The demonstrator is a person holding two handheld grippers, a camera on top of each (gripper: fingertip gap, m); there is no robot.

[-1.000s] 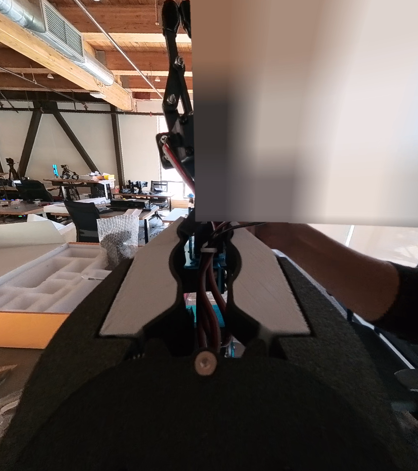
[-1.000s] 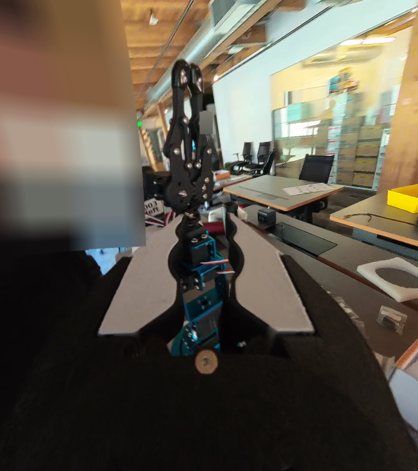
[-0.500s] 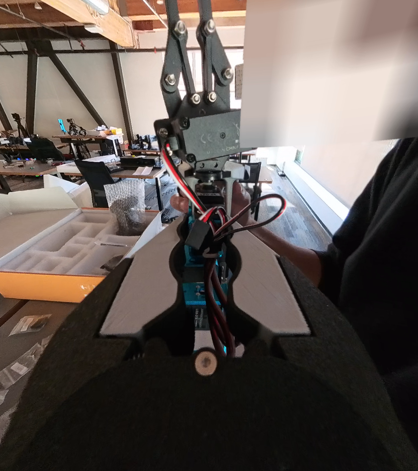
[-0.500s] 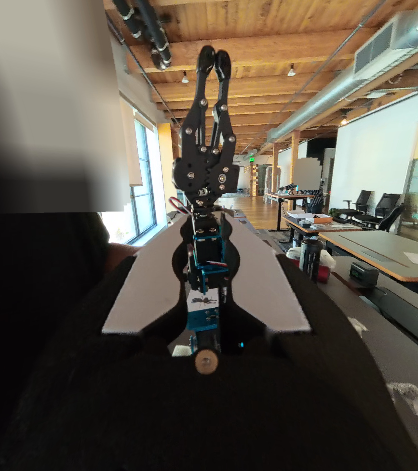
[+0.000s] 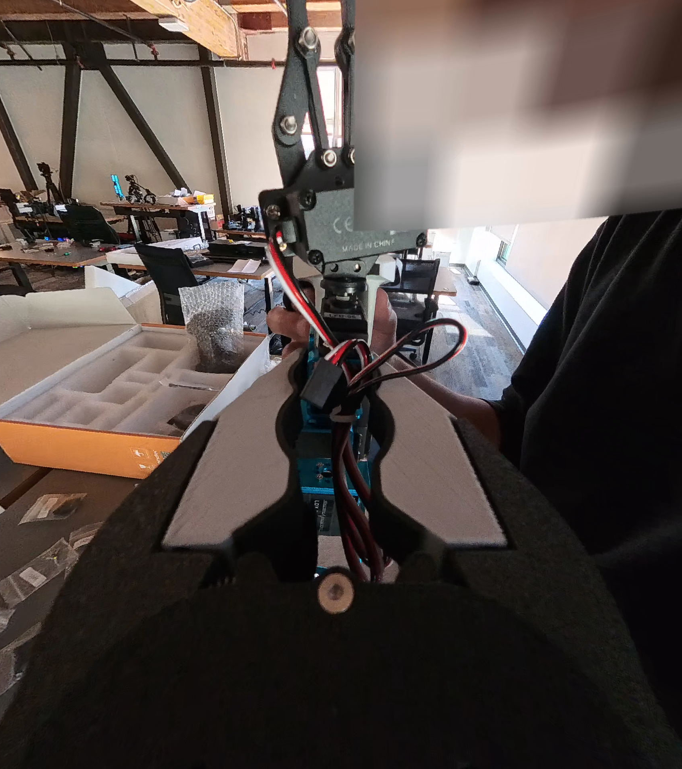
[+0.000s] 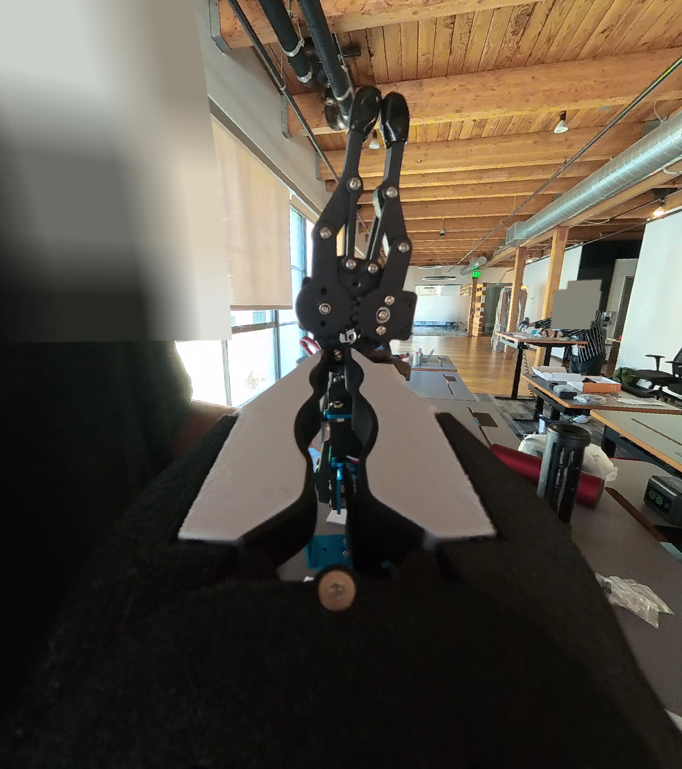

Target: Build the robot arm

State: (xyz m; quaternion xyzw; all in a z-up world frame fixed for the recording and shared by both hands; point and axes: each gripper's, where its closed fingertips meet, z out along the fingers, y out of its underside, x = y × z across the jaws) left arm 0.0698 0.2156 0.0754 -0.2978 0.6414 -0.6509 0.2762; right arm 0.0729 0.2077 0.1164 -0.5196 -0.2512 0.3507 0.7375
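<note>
Wooden beams and pipes run over an open office of desks and chairs. Blur patches cover the upper right of the left wrist view and the upper left of the right wrist view, and the dark bodies of both tools fill the lower half of each picture.

Both tools grip one small robot arm, held upright in the air above the desk. The left gripper is closed on its blue metal body, with red, black and white wires running down between the fingers. The right gripper is pinched nearly shut on the arm just under its black claw. The claw points at the ceiling, tips almost touching; in the left wrist view its top is cut off by the frame and partly masked by blur. A bare hand shows behind the arm's servo; I cannot tell how much it touches.

At left lies an open orange box with white foam compartments; a bubble-wrapped part stands in one. Small plastic bags lie on the desk, contents unclear. At right stand a black tube and a red roll.
</note>
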